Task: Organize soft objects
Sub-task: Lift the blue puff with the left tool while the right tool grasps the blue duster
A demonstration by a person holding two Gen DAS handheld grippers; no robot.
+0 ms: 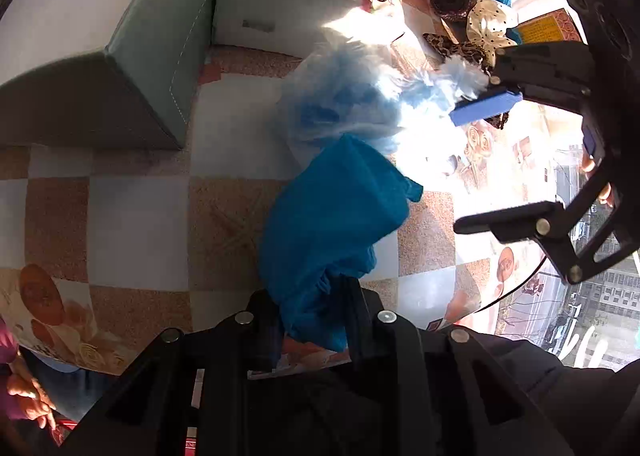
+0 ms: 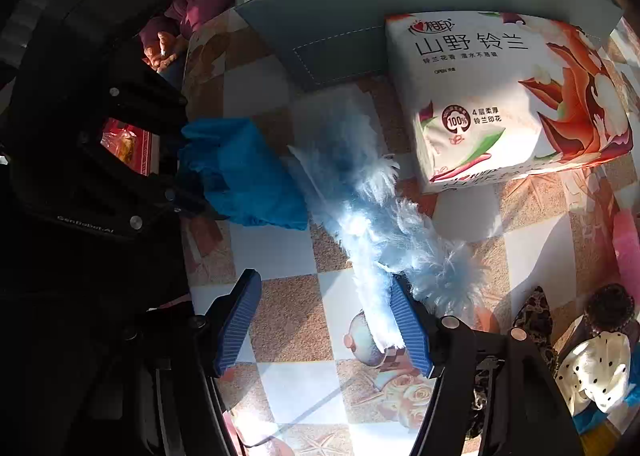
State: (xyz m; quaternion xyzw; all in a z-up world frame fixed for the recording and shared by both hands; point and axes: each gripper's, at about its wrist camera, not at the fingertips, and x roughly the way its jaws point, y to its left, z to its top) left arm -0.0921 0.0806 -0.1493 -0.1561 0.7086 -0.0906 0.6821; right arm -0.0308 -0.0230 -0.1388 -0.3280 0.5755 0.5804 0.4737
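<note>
A teal-blue cloth [image 1: 332, 224] lies bunched on the checked tablecloth [image 1: 136, 216], and my left gripper [image 1: 308, 296] is shut on its near end. From the right wrist view the same left gripper [image 2: 192, 176] pinches that cloth [image 2: 248, 172] at the left. A fluffy pale-blue piece [image 2: 360, 208] stretches diagonally across the table, touching the cloth. Its near end lies between the blue pads [image 2: 236, 324] of my right gripper [image 2: 322, 280], close against the right pad; the jaws stand wide and open. The left wrist view shows the right gripper [image 1: 454, 172] at the right, with the fluffy piece [image 1: 348, 96] beside it.
A large tissue pack [image 2: 500, 96] and a grey-green box [image 2: 340, 40] stand behind the fluffy piece. Hair bows and scrunchies [image 2: 596, 364] and a pink item [image 2: 628, 244] lie at the right. A person's hand [image 2: 164, 48] rests beyond the table's far left edge.
</note>
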